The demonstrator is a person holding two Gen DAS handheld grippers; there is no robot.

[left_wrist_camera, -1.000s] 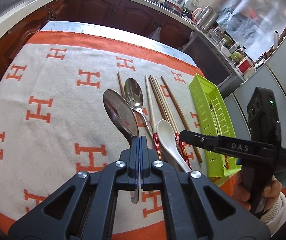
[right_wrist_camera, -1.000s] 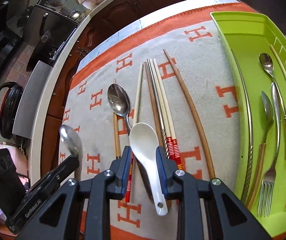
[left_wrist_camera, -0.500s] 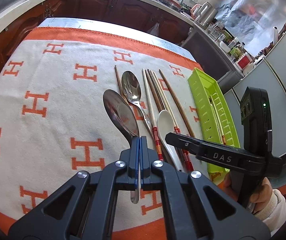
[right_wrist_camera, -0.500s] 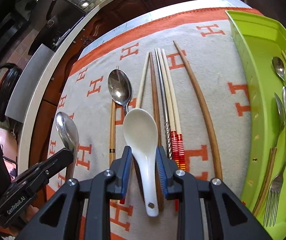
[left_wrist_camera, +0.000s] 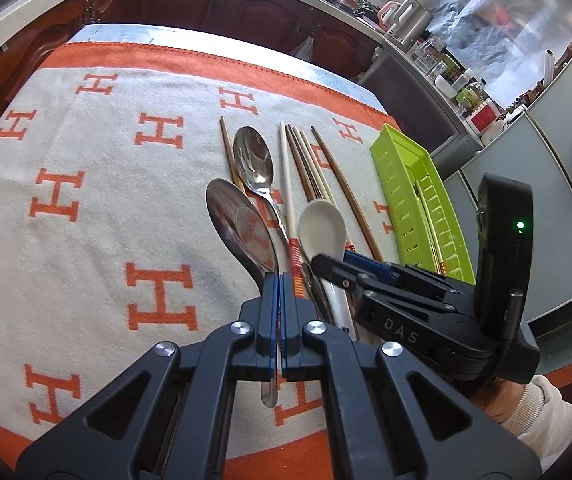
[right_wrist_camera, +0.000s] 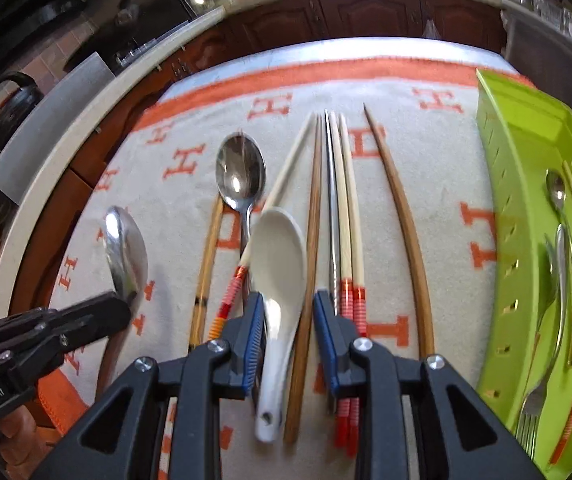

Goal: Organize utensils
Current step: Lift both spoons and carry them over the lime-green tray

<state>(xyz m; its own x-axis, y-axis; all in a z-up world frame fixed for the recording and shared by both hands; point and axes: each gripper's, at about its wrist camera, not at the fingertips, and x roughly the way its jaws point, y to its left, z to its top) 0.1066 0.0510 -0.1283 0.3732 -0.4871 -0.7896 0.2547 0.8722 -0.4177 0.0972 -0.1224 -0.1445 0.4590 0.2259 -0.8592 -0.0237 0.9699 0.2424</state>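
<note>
Left hand-held gripper (left_wrist_camera: 280, 280) hides metal spoon (left_wrist_camera: 242, 232) handle.

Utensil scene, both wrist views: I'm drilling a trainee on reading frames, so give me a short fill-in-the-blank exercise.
1. The left gripper is shut on a ____ spoon.
2. The white ceramic spoon lies between the open fingers of the ____ gripper.
3. The fork lies inside the ____ tray.
4. The cloth is printed with orange letters ____.

Missing words: metal; right; green; H
</note>
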